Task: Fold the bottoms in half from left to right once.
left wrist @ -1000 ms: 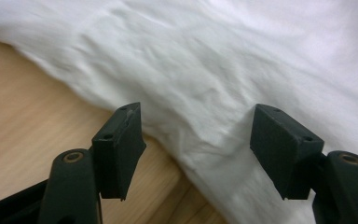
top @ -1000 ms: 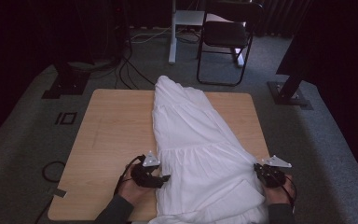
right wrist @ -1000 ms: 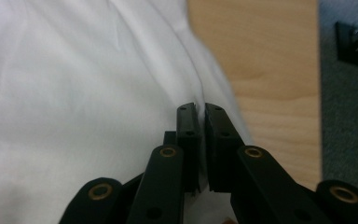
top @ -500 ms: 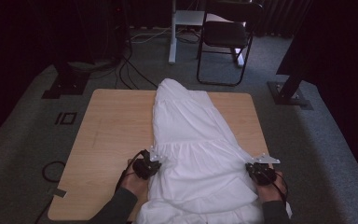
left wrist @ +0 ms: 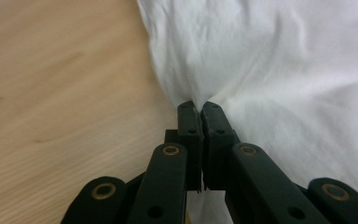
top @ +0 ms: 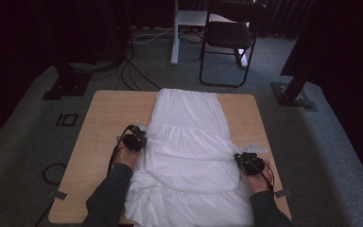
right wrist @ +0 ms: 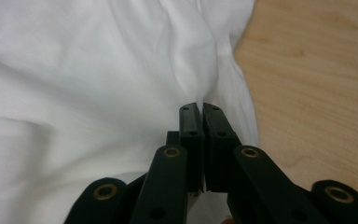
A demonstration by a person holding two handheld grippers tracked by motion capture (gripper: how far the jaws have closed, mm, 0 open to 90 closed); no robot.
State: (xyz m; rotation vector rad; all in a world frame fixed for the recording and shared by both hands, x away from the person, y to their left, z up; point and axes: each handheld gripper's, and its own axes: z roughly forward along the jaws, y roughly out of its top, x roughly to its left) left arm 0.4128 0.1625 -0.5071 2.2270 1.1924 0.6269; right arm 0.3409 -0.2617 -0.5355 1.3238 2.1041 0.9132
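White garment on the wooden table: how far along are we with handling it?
Done: the white tiered cloth garment lies lengthwise along the light wooden table. In hand: the left gripper and the right gripper are each shut on a side edge. Left: no fold is made yet; the hem end is bunched at the near edge.

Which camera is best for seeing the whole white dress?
The high view: the white dress lies spread along the table. Both gripper views show just wrinkled cloth pinched at its edges.
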